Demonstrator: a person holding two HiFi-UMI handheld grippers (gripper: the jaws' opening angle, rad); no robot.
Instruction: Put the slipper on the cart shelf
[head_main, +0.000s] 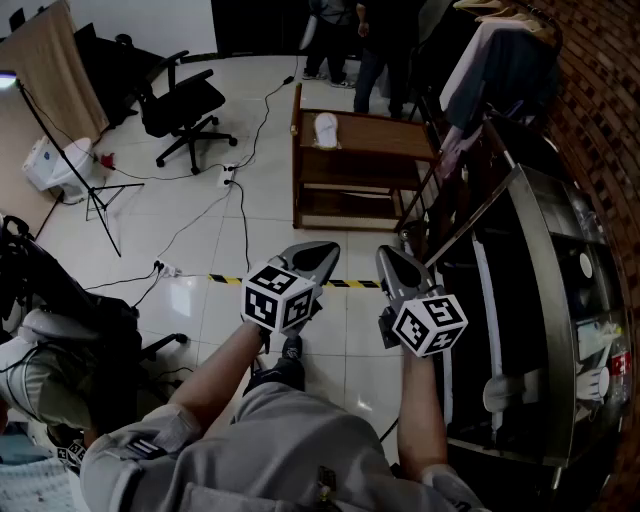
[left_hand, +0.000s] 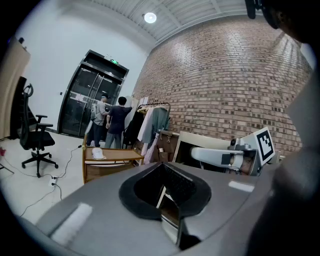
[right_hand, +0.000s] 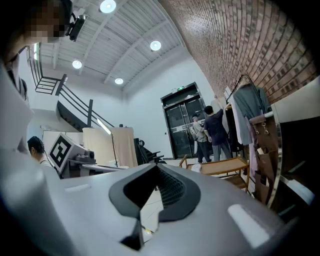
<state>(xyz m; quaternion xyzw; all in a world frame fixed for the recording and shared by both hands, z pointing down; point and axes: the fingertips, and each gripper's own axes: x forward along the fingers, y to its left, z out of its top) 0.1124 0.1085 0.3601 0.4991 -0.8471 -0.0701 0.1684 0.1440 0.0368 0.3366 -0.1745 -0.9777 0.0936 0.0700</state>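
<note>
A white slipper (head_main: 326, 128) lies on the top shelf of the wooden cart (head_main: 400, 140), a few steps ahead across the tiled floor. Both grippers are held out low in front of the person and point toward the cart. My left gripper (head_main: 318, 250) is shut with nothing in it. Close to its right, my right gripper (head_main: 391, 257) is also shut and empty. In the left gripper view the slipper (left_hand: 98, 153) lies on the cart (left_hand: 120, 156), far beyond the jaws (left_hand: 163, 174). The right gripper view shows the cart (right_hand: 222, 166) and slipper (right_hand: 196, 167) beyond its jaws (right_hand: 156, 174).
A black office chair (head_main: 180, 105) and a light stand (head_main: 85, 190) stand to the left, with cables across the floor. Yellow-black tape (head_main: 345, 283) crosses the tiles. A clothes rack (head_main: 490, 60) and a dark shelf unit (head_main: 530, 300) line the right. People stand behind the cart (head_main: 375, 40).
</note>
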